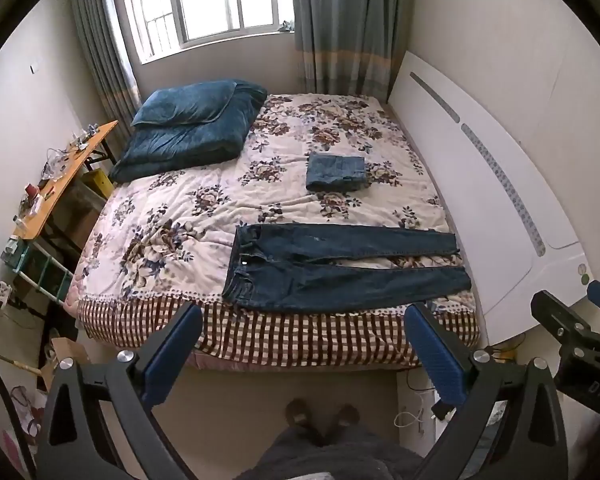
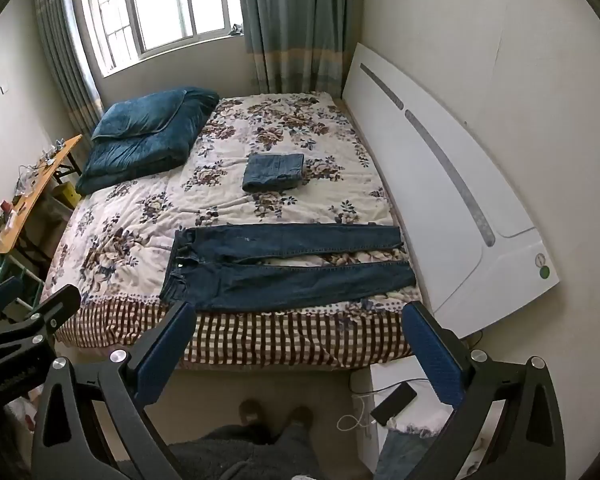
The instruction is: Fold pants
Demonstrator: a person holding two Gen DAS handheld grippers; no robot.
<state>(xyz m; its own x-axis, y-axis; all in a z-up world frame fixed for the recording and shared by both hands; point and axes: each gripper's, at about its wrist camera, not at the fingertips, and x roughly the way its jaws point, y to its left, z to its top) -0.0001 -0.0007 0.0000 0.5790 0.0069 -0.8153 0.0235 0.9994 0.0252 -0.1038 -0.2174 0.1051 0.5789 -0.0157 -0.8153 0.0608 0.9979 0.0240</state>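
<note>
The dark blue denim pants lie flat crosswise along the bed's near edge, waistband nearer the left gripper, cuffs nearer the right gripper, both wide open and empty.

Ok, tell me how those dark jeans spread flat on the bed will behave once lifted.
The dark jeans would probably flop: they lie flat and follow the wrinkled floral quilt. Lifted at the waistband, the long legs would likely dangle and drag. Denim looks fairly heavy, unlikely to slip from the left gripper or right gripper.
</note>
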